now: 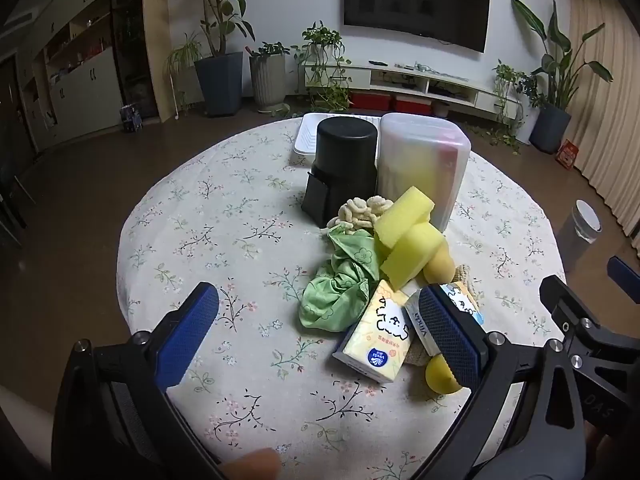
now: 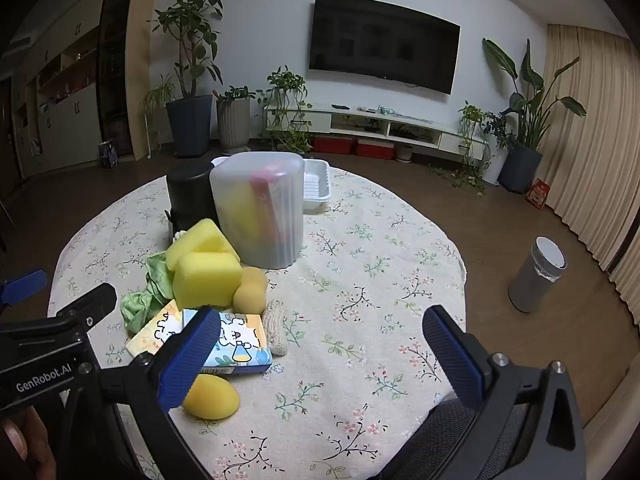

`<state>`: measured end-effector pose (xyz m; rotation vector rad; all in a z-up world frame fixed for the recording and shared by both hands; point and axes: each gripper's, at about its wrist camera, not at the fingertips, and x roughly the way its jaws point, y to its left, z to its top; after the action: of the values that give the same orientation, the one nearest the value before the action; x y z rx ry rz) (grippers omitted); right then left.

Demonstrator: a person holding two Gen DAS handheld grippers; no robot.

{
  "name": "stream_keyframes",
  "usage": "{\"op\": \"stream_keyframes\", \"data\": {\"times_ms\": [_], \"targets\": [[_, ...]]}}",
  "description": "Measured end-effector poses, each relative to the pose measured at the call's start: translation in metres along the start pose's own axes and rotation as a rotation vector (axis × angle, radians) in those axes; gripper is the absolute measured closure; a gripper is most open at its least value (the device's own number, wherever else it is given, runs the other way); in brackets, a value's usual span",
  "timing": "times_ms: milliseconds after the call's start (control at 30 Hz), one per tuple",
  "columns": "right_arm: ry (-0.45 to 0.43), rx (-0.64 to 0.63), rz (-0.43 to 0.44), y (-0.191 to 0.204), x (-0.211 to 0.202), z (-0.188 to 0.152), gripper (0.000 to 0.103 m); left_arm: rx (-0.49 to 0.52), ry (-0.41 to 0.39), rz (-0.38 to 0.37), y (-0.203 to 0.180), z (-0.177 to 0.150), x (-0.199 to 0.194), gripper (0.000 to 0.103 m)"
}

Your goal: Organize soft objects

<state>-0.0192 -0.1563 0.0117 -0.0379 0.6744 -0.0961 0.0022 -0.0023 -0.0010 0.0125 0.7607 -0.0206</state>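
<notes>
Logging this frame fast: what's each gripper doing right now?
Left gripper: open, holding nothing, above the table near the tissue pack.
Right gripper: open, holding nothing.

"Vinda" marks a tissue pack (image 1: pixel 416 322); "GenRobot.AI" the left hand-held gripper (image 2: pixel 44 376).

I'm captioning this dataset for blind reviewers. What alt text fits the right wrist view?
An open right gripper hovers over a floral tablecloth, empty, beside a pile of soft things: yellow sponges, a green cloth, tissue packs. Behind the pile stand a translucent bin and a black canister.
</notes>
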Motion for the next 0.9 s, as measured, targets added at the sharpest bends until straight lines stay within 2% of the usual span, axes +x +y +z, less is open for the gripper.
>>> {"op": "stream_keyframes", "data": {"times_ms": [33,167,900], "targets": [[0.003,-0.001,-0.001,0.0001,-0.0001,0.0001,0.000,-0.007,-0.016,-0.004,0.0024,-0.0011,-0.0029,0.002],[0.000,-0.003,-0.004,0.0000,-0.0006,0.0002,0.000,-0.024,0.002,-0.019,0.0055,0.0004,-0.0009,0.002],[-0.003,-0.002,-0.002,-0.0008,-0.0007,0.0004,0.000,-0.022,0.000,-0.017,0.0035,0.0002,0.0003,0.002]]}}
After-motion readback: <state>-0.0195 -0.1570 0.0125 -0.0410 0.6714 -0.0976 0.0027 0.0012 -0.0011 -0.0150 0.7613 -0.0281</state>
